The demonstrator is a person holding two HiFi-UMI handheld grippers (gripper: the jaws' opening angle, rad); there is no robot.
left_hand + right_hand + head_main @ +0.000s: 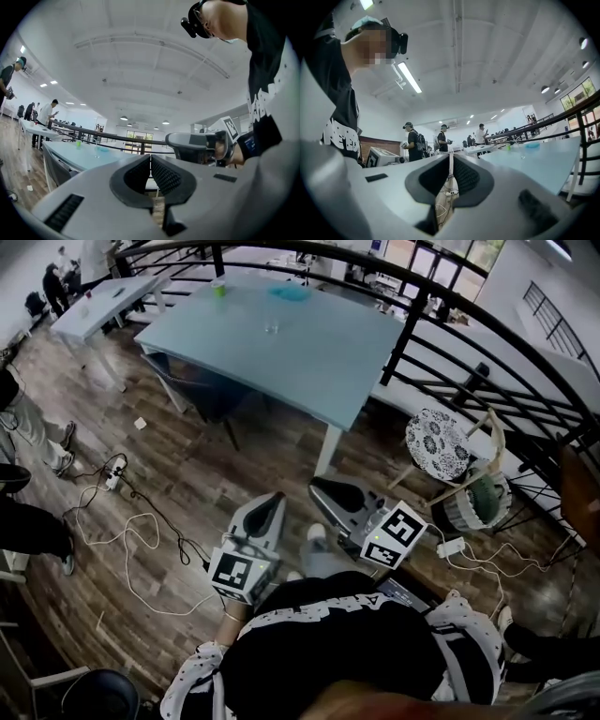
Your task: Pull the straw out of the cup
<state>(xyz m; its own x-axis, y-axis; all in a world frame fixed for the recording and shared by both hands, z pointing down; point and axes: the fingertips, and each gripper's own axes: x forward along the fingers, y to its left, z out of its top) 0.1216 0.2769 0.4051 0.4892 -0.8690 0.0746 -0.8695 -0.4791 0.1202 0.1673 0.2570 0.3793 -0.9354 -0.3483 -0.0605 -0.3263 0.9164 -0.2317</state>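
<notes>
Both tongs hang low and close to the person's body, well apart from the worktop [309, 362]. The left tongs [274, 501] have their tips together with nothing between them, as the left gripper view shows [150, 158]. The right tongs [321, 489] are the same, closed tip to tip and empty [451, 158]. The 2 sit just beside each other, both pointing forward toward the worktop.

The cup [272, 326] is a small clear one standing upright on the far half of the worktop, nearer than a green cup [217, 285] and a blue item [291, 293] beyond it. It also shows as a tiny shape off to the left in the left gripper view [96, 151] and to the right in the right gripper view [521, 156]. The straw is too small to make out for certain; if it stands in the cup, its long axis probably runs close to vertical.

The relation that matters is that the cup lies straight ahead of the tongs and across a stretch of bare floor and worktop, out of reach. In the head view it sits almost in line with the left tongs, so that one looks slightly better placed, though the difference is small. The task has likely not begun: the person must step closer first, then part 1 pair of tips before closing in on the straw.
</notes>
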